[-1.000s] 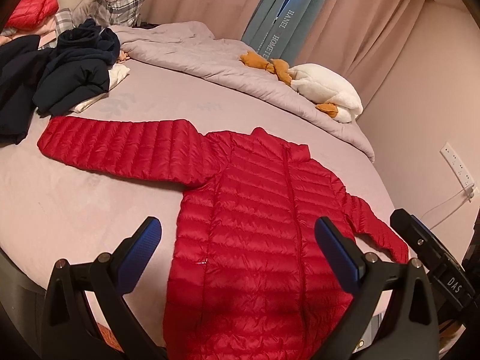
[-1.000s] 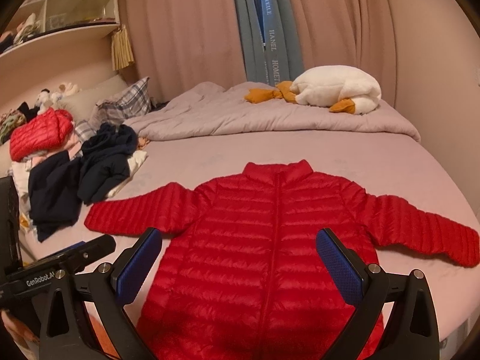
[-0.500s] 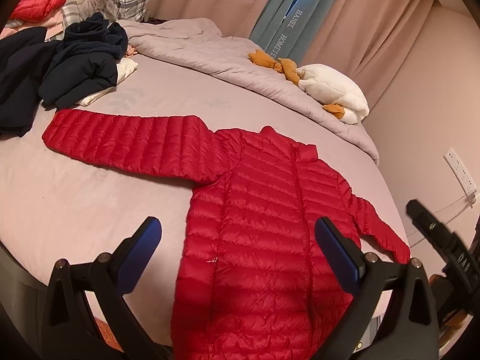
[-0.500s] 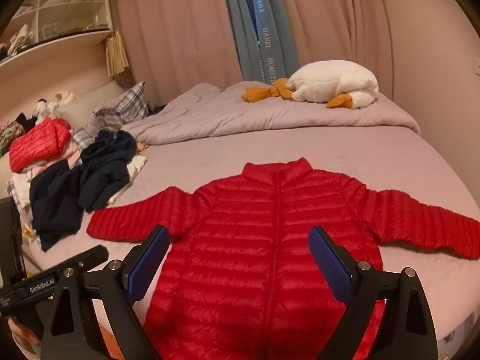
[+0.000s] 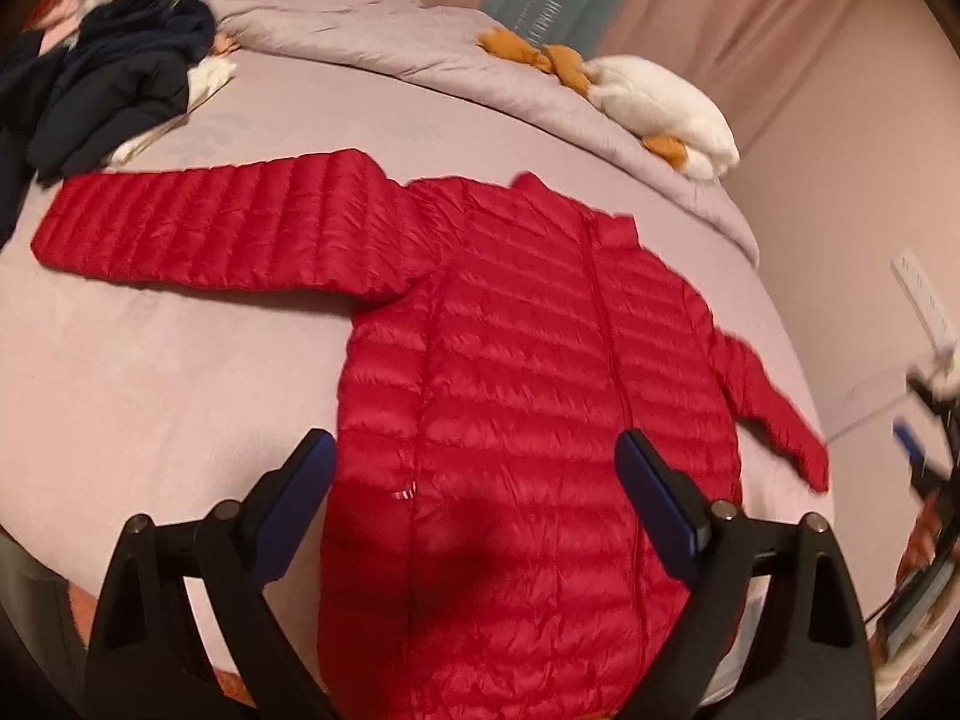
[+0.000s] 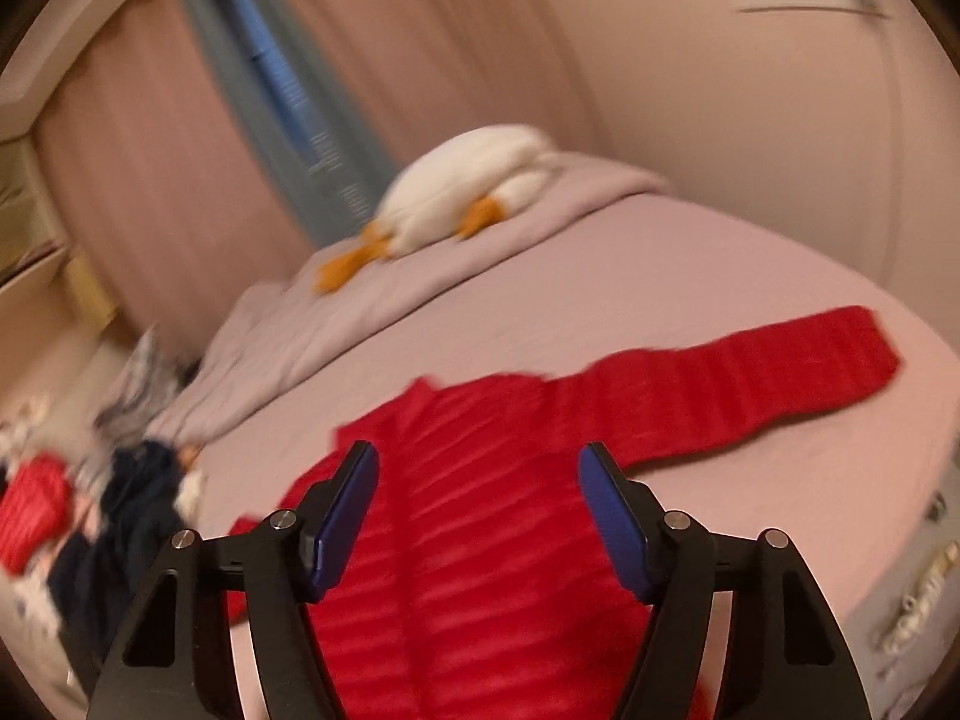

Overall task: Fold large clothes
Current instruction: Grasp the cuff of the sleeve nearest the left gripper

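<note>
Jacket (image 5: 528, 396) is lying flat on the bed (image 5: 150, 396), sleeves spreading to either side; clothes pile (image 5: 102, 102) is sitting beyond the left sleeve; duvet (image 5: 384, 42) is lying bunched behind the jacket; plush toy (image 5: 654, 102) is resting on the duvet's right end, curtains (image 6: 180, 138) hanging behind.

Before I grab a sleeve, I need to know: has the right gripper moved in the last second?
Yes. The right gripper has swung rightward and tilted: the goose plush slid left of centre, and the red jacket now runs diagonally.
</note>
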